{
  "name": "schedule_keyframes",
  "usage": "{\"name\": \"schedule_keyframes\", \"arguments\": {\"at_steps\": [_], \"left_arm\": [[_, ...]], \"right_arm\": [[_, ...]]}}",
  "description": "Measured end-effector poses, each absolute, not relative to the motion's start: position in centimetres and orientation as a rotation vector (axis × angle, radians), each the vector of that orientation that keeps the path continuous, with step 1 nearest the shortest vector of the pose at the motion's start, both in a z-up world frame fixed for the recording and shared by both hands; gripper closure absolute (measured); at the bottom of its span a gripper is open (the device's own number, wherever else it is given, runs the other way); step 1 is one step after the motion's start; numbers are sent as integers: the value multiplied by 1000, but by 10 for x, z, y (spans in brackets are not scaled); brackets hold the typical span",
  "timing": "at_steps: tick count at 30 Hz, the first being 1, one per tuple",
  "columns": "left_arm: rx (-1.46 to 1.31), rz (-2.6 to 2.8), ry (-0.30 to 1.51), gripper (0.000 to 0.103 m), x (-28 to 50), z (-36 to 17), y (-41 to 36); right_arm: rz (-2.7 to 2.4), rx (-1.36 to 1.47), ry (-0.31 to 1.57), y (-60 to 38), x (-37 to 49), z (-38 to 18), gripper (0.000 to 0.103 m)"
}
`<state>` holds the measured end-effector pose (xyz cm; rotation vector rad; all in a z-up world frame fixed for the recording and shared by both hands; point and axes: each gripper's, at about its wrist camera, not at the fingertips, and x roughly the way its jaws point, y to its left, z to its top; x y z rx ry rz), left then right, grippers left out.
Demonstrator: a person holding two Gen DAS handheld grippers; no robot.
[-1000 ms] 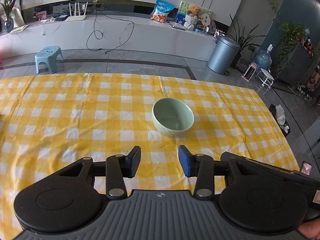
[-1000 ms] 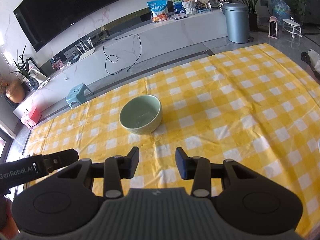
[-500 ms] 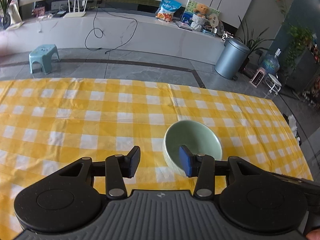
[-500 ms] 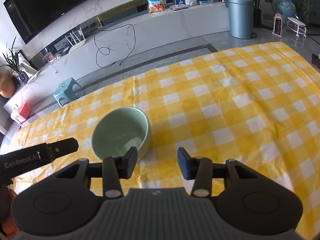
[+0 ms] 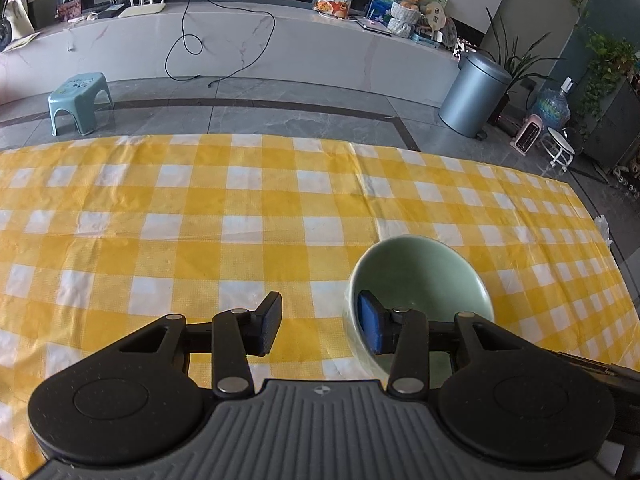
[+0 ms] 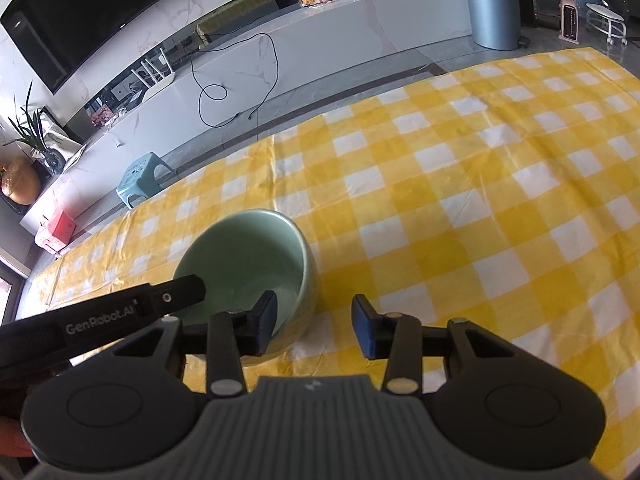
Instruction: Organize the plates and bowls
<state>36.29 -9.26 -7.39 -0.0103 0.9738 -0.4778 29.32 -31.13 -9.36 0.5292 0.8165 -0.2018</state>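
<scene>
Left tongs (image 5: 318, 328) and right tongs (image 6: 314, 326), both part-open and empty, straddled opposite rim walls of green bowl (image 5: 424, 276); next: pinch the rim, lift.

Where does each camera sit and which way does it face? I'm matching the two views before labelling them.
Left wrist: rides on the left gripper, looking forward and down at the bowl on the checked tablecloth; its own two fingers show, one over the bowl's rim.
Right wrist: rides on the right gripper, looking forward and down at the bowl; its own fingers show, and the left gripper's finger reaches in.
Shared: bowl, tablecloth, stool, bin.
</scene>
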Motion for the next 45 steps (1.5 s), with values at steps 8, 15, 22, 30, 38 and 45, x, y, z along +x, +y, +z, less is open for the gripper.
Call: {"name": "schedule_keyframes", "arguments": {"at_steps": [8, 15, 22, 30, 38, 45], "left_arm": [[32, -514, 973, 72, 360, -78, -109], [57, -537, 972, 91, 355, -78, -119], [46, -517, 1006, 93, 353, -72, -118], [22, -485, 1019, 94, 331, -43, -107], [86, -478, 988, 94, 288, -7, -104], [102, -476, 972, 93, 250, 24, -93]], "right_arm": [[-174, 531, 821, -309, 297, -101, 76], [-174, 571, 835, -312, 296, -106, 90], [-180, 602, 868, -315, 293, -105, 93], [-152, 615, 856, -309, 272, -80, 93], [-149, 583, 836, -293, 231, -41, 95], [-128, 557, 816, -276, 190, -8, 95]]}}
